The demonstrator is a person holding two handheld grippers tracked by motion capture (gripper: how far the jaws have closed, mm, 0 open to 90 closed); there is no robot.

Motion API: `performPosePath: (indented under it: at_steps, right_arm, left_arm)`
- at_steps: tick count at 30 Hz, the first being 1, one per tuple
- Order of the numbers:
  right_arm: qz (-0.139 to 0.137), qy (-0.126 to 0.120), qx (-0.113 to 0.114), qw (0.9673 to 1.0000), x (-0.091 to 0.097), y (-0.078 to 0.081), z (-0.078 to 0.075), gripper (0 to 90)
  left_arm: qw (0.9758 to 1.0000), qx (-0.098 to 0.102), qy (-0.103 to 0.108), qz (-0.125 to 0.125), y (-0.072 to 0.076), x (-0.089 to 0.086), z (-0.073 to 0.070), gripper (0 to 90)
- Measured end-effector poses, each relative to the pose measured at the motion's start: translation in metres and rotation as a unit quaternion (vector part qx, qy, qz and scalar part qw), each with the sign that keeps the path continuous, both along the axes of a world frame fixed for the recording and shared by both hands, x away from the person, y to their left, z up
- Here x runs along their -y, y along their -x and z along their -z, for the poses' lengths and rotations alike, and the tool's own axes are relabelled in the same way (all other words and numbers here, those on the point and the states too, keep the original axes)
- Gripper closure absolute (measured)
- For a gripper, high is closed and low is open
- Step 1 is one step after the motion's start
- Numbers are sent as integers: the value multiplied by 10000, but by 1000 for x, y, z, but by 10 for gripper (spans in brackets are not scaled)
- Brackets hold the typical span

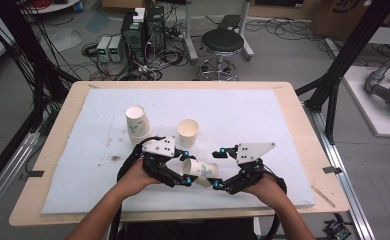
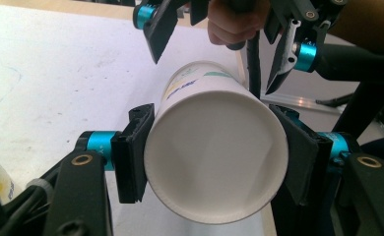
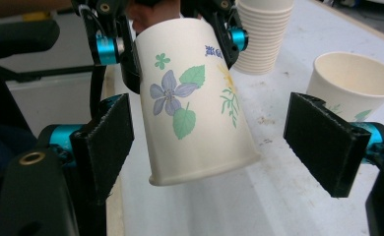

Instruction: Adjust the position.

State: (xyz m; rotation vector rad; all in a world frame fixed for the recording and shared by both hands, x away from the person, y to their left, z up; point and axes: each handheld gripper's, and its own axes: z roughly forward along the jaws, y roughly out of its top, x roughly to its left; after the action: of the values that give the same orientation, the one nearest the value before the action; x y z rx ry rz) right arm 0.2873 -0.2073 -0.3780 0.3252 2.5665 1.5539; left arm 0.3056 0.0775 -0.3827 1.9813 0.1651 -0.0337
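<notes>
The left hand-held gripper (image 2: 214, 162) clamps a smooth, tapered white paper cup with flower print (image 3: 195, 98) near its rim; the right hand-held gripper's (image 3: 209, 147) ridged black jaws stand apart around its base.

Table (image 1: 293, 107), white mat (image 1: 243, 115) (two cups (image 1: 187, 132))

held cup (image 2: 214, 152): matt white paper, smooth inside, printed flowers outside; clamped between the left gripper (image 2: 214, 157) pads
pads (image 3: 106, 142): black, matt, ribbed rubber look
jaw joints: glossy teal metal
top plate (image 1: 255, 150), on the right gripper (image 3: 214, 147): flat grey, dull
table cover (image 1: 243, 115), under both claws: white, soft matt, stained
table edge (image 1: 63, 115): pale wood, smooth
</notes>
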Motion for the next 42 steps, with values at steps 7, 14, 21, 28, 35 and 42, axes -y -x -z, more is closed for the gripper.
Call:
performPosePath:
  at_steps: [7, 14, 21, 28, 35, 42]
  right_arm:
    - [161, -315, 149, 9993, 7, 3, 3, 196]
    - [218, -438, 88, 9988, 15, 4, 10, 197]
    - [106, -582, -75, 9982, 21, 2, 17, 196]
    - [31, -579, -137, 9982, 19, 1, 18, 196]
    - [41, -656, -161, 9977, 21, 0, 20, 197]
    - [-53, -698, -214, 9973, 18, 0, 21, 197]
  left_arm:
    - [9995, 62, 301, -69, 1, -4, 6, 372]
    - [9983, 203, 533, -120, 3, -8, 8, 372]
    - [9956, 252, 869, -227, 3, -16, 7, 372]
    - [9943, 302, 989, -258, 3, -19, 4, 372]
    - [9936, 334, 1062, -169, 5, -17, 2, 372]
    - [9941, 412, 1003, -13, 9, -9, 0, 373]
